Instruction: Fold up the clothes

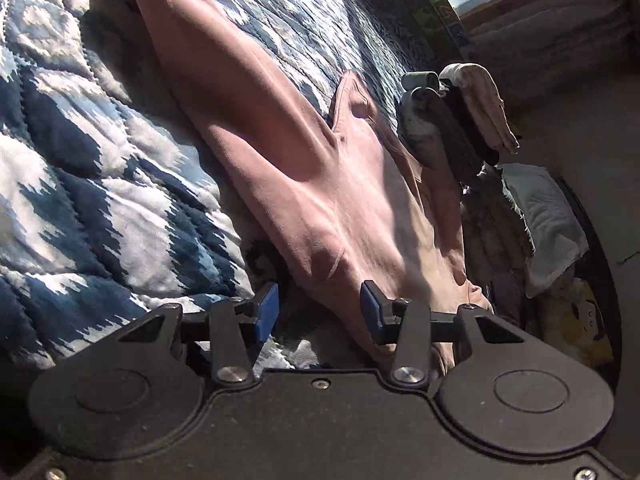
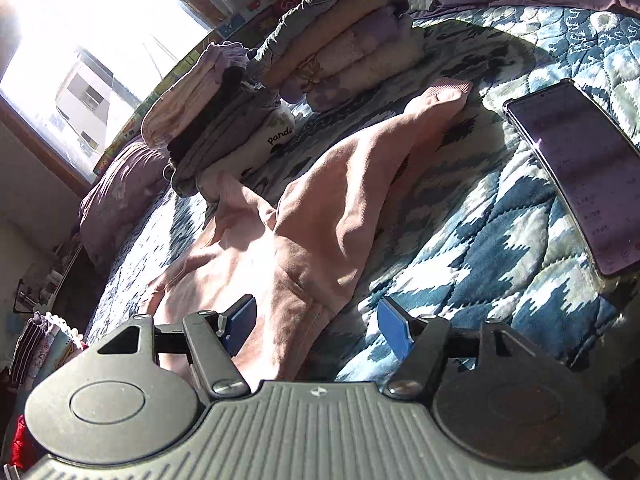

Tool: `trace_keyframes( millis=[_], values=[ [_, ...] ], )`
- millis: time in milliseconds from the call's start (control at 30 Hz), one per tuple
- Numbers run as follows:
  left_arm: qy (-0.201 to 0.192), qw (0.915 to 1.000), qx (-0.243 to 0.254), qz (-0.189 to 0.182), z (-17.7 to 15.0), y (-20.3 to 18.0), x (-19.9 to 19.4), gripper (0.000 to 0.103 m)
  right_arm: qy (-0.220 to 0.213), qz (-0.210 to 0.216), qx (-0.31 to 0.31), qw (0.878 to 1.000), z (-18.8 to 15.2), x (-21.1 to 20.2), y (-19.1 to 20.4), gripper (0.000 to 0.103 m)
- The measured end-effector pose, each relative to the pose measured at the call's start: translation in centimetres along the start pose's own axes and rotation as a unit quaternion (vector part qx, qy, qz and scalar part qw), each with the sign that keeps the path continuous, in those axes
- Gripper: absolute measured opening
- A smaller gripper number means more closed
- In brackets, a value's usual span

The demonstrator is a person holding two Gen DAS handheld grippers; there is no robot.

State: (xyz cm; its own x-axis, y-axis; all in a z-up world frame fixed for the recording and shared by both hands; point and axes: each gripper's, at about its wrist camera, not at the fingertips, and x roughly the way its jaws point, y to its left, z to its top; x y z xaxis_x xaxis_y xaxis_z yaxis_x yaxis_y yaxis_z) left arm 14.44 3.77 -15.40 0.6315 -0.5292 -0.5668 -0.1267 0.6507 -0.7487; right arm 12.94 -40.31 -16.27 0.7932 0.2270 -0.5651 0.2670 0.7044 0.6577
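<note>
Pink cotton trousers (image 2: pixel 304 216) lie spread on a bed's blue-and-white quilt (image 2: pixel 460 272), waistband end toward both tools and legs running away toward the folded stacks (image 2: pixel 256 96) at the bed's far edge. The long axis points straight ahead of each wrist camera. Neither tool seems clearly nearer. The left hand-held gripper (image 1: pixel 319 316) stands wide apart, its right pad just over the fabric's near edge, gripping nothing. The right hand-held gripper (image 2: pixel 316 326) is likewise wide, straddling the garment's near right corner, empty. A phone (image 2: pixel 580 176) rests on the quilt to the right, well apart from the trousers.
</note>
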Motion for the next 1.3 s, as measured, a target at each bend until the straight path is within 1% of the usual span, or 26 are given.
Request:
trace_keyframes(
  millis=[67,100,200,233,267,300,333,367,433,533,600,633,700,733,767,800,833,867,900,933,1000,1100,1167,1200,1233,1300],
  values=[
    [-0.009,0.9999,0.011,-0.002,-0.6,-0.6,0.6,0.043,0.037,0.017,0.022,0.999,-2.4,0.8,0.2,0.067],
    [-0.020,0.9998,0.006,-0.004,-0.5,-0.6,0.9,0.043,0.049,0.032,0.028,0.998,-3.3,1.2,0.5,0.067],
    [-0.048,0.9983,-0.026,-0.020,-0.1,0.2,1.6,0.041,0.036,0.040,0.009,0.999,-4.6,2.0,1.9,0.067],
    [-0.057,0.9977,-0.027,-0.025,-0.1,0.3,1.8,0.037,0.031,0.045,0.012,0.998,-4.7,2.2,2.0,0.064],
    [-0.067,0.9974,-0.018,-0.022,-0.1,0.2,1.9,0.030,0.031,0.055,0.020,0.998,-4.9,2.6,2.1,0.053],
    [-0.073,0.9972,-0.008,-0.014,-0.1,0.0,2.0,0.020,0.040,0.069,0.030,0.996,-5.2,3.1,2.1,0.044],
    [-0.077,0.9970,-0.002,-0.008,-0.1,0.0,2.1,0.010,0.050,0.073,0.032,0.996,-5.4,3.8,2.1,0.025],
    [-0.081,0.9967,-0.002,-0.007,-0.1,0.0,1.9,0.009,0.054,0.070,0.026,0.996,-5.7,4.2,2.2,0.017],
    [-0.095,0.9954,-0.004,-0.011,-0.1,-0.3,0.6,0.008,0.057,0.082,0.031,0.994,-5.7,4.2,2.4,0.015],
    [-0.122,0.9922,0.011,-0.024,-0.3,-0.8,-3.1,0.008,0.058,0.130,0.042,0.989,-5.7,2.7,3.4,0.015],
    [-0.123,0.9921,0.009,-0.023,-0.8,-0.2,-4.5,0.008,0.077,0.146,0.064,0.984,-6.3,2.4,3.4,0.015],
    [-0.115,0.9933,0.002,-0.014,-1.2,0.5,-4.8,0.008,0.095,0.137,0.073,0.983,-7.0,2.5,3.1,0.015],
    [-0.081,0.9964,-0.012,0.023,-2.0,2.1,-4.1,0.009,0.127,0.109,0.072,0.983,-8.2,2.9,2.5,0.015],
    [-0.062,0.9975,-0.014,0.030,-2.1,2.8,-3.6,0.010,0.135,0.102,0.070,0.983,-8.5,2.9,2.3,0.013],
    [-0.052,0.9982,-0.019,0.025,-2.1,3.3,-3.6,0.014,0.134,0.104,0.066,0.983,-8.3,2.5,2.5,0.016],
    [-0.053,0.9980,-0.030,0.019,-1.8,3.6,-4.1,0.016,0.133,0.106,0.062,0.983,-8.1,2.2,2.6,0.020],
    [-0.066,0.9971,-0.035,0.017,-1.3,3.7,-5.1,0.024,0.127,0.104,0.051,0.985,-8.0,1.7,2.8,0.021],
    [-0.091,0.9951,-0.033,0.021,-0.8,3.9,-6.4,0.037,0.111,0.096,0.032,0.989,-7.9,0.9,3.2,0.021],
    [-0.117,0.9921,-0.034,0.030,-0.3,4.3,-7.4,0.041,0.098,0.088,0.014,0.991,-7.9,0.2,3.5,0.021],
    [-0.138,0.9890,-0.035,0.040,0.3,4.8,-8.3,0.043,0.088,0.081,0.000,0.993,-8.0,-0.2,3.8,0.021],
    [-0.166,0.9831,-0.051,0.060,1.9,6.4,-9.2,0.043,0.064,0.069,-0.025,0.995,-8.2,-0.9,4.5,0.021],
    [-0.198,0.9753,-0.077,0.062,4.6,8.2,-9.5,0.041,0.024,0.048,-0.096,0.994,-8.7,-1.6,6.1,0.021],
    [-0.223,0.9692,-0.074,0.073,6.8,9.0,-9.3,0.041,0.009,0.051,-0.153,0.987,-9.4,-1.5,7.4,0.021],
    [-0.229,0.9678,-0.073,0.075,7.6,9.4,-9.0,0.041,0.003,0.054,-0.183,0.982,-9.8,-1.4,8.1,0.021],
    [-0.233,0.9665,-0.077,0.075,8.4,10.0,-8.8,0.037,-0.001,0.057,-0.211,0.976,-10.3,-1.3,8.7,0.021],
    [-0.235,0.9657,-0.089,0.068,9.6,11.0,-8.2,0.035,0.000,0.062,-0.263,0.963,-11.6,-1.0,9.8,0.021]
  ],
)
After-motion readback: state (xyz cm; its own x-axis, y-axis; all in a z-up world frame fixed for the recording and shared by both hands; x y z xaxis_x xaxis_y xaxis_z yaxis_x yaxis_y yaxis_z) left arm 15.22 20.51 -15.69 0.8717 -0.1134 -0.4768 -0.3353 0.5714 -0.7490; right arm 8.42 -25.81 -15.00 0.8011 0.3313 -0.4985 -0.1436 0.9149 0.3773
